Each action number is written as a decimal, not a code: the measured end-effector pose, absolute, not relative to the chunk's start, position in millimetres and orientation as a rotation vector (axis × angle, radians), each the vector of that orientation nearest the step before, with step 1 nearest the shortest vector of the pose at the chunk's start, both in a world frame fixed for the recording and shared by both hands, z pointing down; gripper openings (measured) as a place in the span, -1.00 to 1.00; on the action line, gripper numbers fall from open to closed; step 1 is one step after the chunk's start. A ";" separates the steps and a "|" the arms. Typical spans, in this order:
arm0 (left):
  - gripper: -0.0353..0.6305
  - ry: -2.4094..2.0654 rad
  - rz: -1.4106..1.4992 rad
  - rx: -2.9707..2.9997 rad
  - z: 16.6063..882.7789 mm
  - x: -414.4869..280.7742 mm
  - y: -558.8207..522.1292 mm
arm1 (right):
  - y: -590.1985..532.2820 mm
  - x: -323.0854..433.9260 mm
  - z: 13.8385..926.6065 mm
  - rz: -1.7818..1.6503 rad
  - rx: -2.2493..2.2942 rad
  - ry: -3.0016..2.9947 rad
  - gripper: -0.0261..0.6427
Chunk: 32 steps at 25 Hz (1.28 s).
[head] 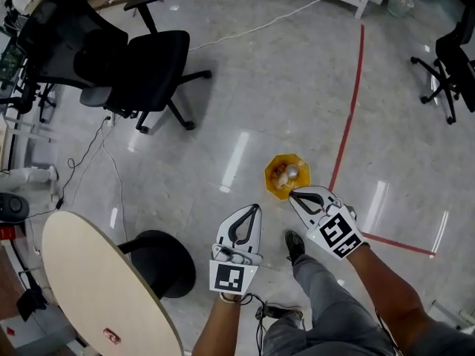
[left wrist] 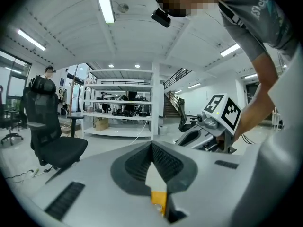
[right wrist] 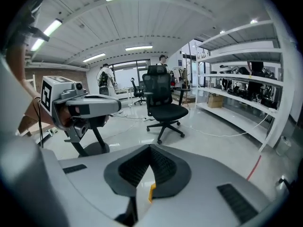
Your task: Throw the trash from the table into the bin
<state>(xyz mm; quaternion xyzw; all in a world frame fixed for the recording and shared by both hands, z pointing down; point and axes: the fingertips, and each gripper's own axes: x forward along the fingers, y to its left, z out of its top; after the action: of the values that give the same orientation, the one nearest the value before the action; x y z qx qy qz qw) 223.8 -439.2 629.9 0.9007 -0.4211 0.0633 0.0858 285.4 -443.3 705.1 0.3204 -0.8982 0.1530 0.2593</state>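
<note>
1. Step in hand: the drop-off end of a trash run; your left gripper [head: 256,208] and right gripper [head: 292,193] both hang over the floor [head: 245,110] at lower centre of the head view, beside the yellow bin [head: 269,178].
2. Left gripper: jaws together, tips touching, nothing held; its own view shows only a thin yellow sliver through the gap low between the jaws, and I cannot tell what that is.
3. Right gripper: jaws shut tight and empty; its tips sit just at the lower edge of the bin in the head view; the same thin yellow sliver shows in its own view.
4. Trash [head: 286,173]: pale crumpled pieces lie inside the bin, centre-right of the head view; this part looks done.
5. Table [head: 89,273]: lower left of the head view, well apart from the bin and both grippers; the top is mostly bare; a small red item [head: 111,337] sits near its bottom edge, too small to say whether it is trash.
6. Next move, as I judge it: turn to the table and check that red item; open the jaws before you reach in; if it is trash, pinch it, carry it over the bin and let go above the rim, not beside it.
</note>
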 end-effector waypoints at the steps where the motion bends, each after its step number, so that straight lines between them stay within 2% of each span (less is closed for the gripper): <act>1: -0.79 -1.268 0.182 2.689 617.2 220.0 -431.8 | -437.2 280.9 692.1 0.406 0.868 -2.441 -0.90; 8: -0.79 -1.447 0.112 2.655 500.9 159.5 -380.6 | -398.0 212.6 579.1 0.340 0.771 -2.539 -0.90; 12: -0.79 -1.557 0.291 2.736 442.9 104.6 -329.2 | -361.9 154.5 511.6 0.264 0.663 -2.612 -0.90; 15: -0.79 -1.732 0.115 2.601 390.2 51.2 -282.6 | -320.5 105.1 460.1 0.184 0.552 -2.658 -0.90; 23: -0.79 -2.113 0.049 2.415 315.1 -98.9 -94.8 | -174.4 -17.0 367.0 -0.008 0.363 -2.755 -0.90; 32: -0.79 -2.363 0.107 2.334 254.1 -189.2 116.4 | 4.9 -105.9 285.4 -0.193 0.197 -2.828 -0.90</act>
<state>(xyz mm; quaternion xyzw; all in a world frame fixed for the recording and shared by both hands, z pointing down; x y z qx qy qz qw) -189.2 116.4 254.1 0.6995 -0.7082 0.0322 -0.0906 -105.9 4.9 285.4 0.0685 -0.9841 -0.0671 0.1496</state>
